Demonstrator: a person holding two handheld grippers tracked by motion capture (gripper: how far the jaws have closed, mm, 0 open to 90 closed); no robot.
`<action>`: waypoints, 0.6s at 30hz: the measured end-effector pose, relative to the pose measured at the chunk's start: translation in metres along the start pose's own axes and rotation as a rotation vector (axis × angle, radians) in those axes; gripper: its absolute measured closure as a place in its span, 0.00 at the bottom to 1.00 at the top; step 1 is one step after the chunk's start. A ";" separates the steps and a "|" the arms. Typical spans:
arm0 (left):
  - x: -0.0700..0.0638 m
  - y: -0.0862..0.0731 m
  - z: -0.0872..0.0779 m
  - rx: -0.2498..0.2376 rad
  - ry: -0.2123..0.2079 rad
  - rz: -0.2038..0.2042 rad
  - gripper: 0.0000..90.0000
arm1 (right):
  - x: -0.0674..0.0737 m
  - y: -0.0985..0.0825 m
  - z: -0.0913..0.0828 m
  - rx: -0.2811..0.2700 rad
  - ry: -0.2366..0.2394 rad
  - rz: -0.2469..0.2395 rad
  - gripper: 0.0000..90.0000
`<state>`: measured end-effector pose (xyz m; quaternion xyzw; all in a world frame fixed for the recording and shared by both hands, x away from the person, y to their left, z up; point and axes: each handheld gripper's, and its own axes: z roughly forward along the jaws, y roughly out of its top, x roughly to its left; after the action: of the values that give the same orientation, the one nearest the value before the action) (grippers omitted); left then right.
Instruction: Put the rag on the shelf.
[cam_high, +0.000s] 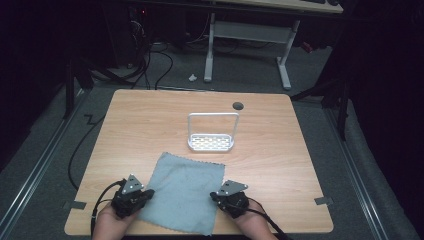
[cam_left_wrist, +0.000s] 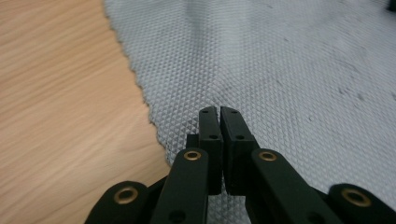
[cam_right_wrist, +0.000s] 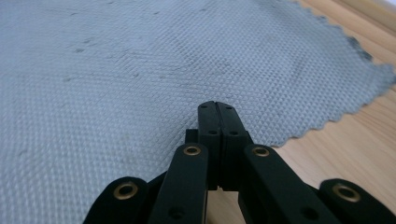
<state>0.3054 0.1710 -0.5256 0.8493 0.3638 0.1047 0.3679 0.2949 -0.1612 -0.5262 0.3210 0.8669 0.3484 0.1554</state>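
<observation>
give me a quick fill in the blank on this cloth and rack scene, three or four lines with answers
1. The grey cloth lies flat on the ____ table.
2. The white rack stands ____ the cloth, farther from the person.
3. The left gripper has its fingers ____ over the cloth's edge.
4. The right gripper sits at the cloth's ____ edge in the high view.

Missing words: wooden; beyond; shut; right
</observation>
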 end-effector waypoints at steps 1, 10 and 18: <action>-0.006 0.002 0.002 0.001 -0.012 0.011 0.97 | -0.004 -0.003 -0.003 0.002 -0.013 0.004 1.00; -0.042 0.019 0.026 -0.003 -0.114 0.064 0.97 | -0.037 -0.029 -0.028 0.013 -0.090 0.055 1.00; -0.059 0.023 0.032 -0.002 -0.162 0.100 0.97 | -0.050 -0.048 -0.046 0.001 -0.099 0.086 1.00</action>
<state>0.2900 0.1018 -0.5272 0.8717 0.2899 0.0544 0.3914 0.2883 -0.2444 -0.5254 0.3748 0.8437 0.3381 0.1828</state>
